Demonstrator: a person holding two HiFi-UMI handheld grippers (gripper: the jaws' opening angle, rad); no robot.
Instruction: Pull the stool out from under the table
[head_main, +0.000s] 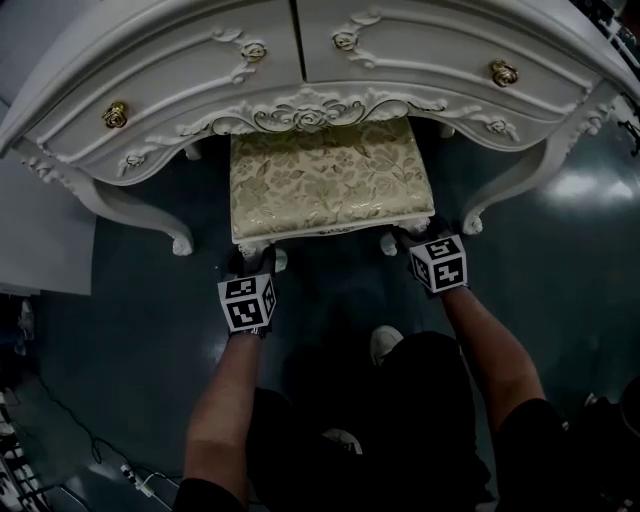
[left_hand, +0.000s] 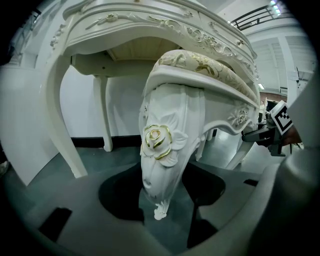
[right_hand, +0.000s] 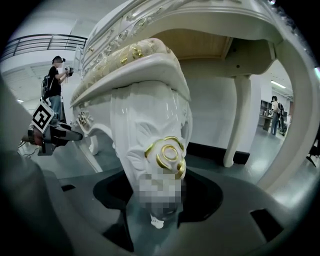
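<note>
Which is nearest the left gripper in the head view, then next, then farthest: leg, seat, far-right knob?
1. The leg, between the left gripper's jaws.
2. The seat, ahead, in the middle.
3. The far-right knob, top right.

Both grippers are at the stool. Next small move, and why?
Probably draw both grippers straight back toward the person, evenly. The left gripper is shut on the near-left leg, the right gripper on the near-right leg, and the stool sits under the table, between the table legs. An even pull should stop it twisting into them.
</note>
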